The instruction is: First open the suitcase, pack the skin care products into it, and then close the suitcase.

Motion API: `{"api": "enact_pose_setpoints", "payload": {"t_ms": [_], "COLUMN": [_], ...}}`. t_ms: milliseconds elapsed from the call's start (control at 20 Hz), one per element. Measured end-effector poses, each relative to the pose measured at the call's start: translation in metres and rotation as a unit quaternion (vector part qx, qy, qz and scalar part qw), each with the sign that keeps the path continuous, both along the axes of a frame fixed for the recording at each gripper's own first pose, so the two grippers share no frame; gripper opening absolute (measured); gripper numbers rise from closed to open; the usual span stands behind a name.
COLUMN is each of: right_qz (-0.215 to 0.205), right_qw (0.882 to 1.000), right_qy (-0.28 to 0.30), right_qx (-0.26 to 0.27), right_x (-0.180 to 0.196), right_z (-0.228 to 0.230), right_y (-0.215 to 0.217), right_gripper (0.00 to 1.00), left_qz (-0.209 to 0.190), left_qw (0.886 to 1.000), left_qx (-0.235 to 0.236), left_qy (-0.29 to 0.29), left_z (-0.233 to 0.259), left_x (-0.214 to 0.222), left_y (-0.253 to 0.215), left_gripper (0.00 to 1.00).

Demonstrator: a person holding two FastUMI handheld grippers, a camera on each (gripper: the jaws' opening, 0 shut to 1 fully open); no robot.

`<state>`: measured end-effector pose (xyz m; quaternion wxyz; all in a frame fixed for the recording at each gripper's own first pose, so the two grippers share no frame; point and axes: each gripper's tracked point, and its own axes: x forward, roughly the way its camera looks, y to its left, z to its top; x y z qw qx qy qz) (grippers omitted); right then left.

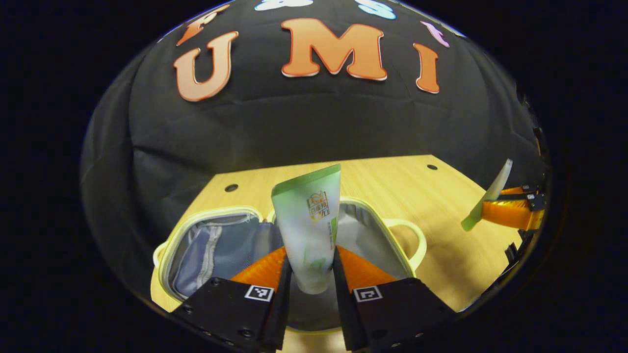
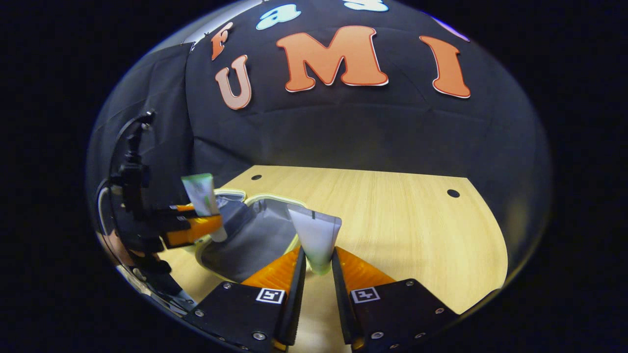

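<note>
Black cloth backs the booth, and in front of it we see a pale wooden table [image 1: 441, 206] with small dark holes near its far edge. On the table the suitcase [image 1: 221, 245] lies open, its cream rim and handle framing a grey lining, with a zipped mesh pocket in the left half.

In the left gripper view, our left gripper [image 1: 311, 279] pinches a green-and-white tube [image 1: 309, 230] near its cap end, both fingers pressing its sides. The tube stands upright, flat crimped end up, above the suitcase's middle. Off to the right in that view, the other gripper holds its tube tilted above the table, clear of the suitcase.

In the right gripper view, our right gripper [image 2: 319, 269] is clamped on a white tube [image 2: 316, 238], with its green cap end down between the fingers and the wide crimped end up. It hovers just beside the suitcase's near-right rim [image 2: 274, 201]. At the left of this view, the left gripper holds the green-and-white tube upright over the open case.
</note>
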<state>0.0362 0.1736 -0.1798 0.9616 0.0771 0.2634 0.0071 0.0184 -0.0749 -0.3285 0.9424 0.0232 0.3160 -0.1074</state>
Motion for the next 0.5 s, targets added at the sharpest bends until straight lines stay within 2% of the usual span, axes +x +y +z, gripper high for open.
{"api": "enact_pose_setpoints", "payload": {"t_ms": [200,500], "right_qz": [-0.016,-0.029], "right_qw": [1.000,0.999], "right_qy": [0.007,0.042], "right_qx": [-0.002,0.008], "right_x": [0.011,0.012], "right_z": [-0.002,-0.019], "right_y": [0.035,0.070], "right_gripper": [0.35,0.35], "left_qz": [-0.023,-0.026], "left_qw": [0.997,0.983], "left_qx": [-0.025,-0.041], "left_qy": [0.074,0.179], "left_z": [-0.042,-0.091], "left_x": [0.002,-0.002], "left_y": [0.003,0.009], "left_gripper": [0.45,0.45]}}
